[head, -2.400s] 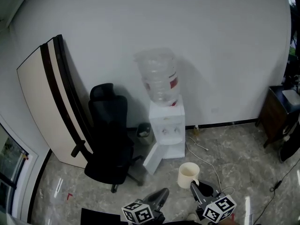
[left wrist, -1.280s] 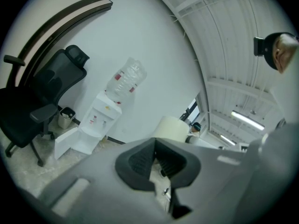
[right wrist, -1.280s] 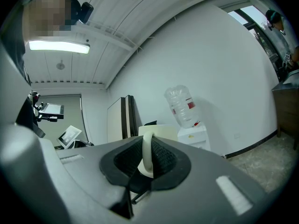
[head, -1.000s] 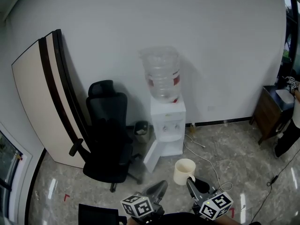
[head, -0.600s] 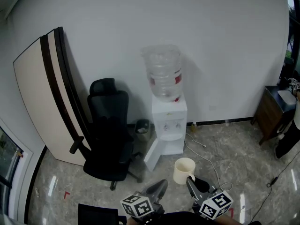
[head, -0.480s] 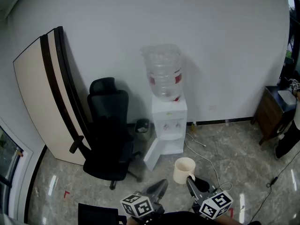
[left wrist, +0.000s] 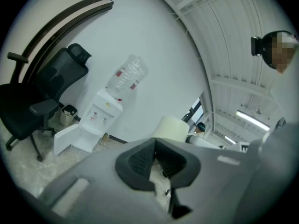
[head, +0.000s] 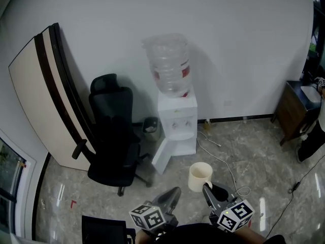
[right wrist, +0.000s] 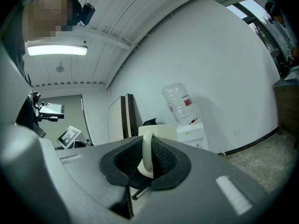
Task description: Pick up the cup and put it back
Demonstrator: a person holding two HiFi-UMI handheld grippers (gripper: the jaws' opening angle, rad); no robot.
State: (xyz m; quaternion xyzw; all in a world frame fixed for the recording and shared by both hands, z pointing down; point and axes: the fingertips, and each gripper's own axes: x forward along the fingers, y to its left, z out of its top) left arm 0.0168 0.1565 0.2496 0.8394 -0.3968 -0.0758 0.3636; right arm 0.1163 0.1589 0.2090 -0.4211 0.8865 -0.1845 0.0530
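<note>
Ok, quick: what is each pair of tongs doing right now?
Left tongs: closed, nothing between them.
Right tongs: closed on the handle of the cream cylindrical cup.

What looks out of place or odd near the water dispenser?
On the water dispenser, the lower door hangs open, and a white cable lies loose on the floor beside it. A large board leans against the wall.
</note>
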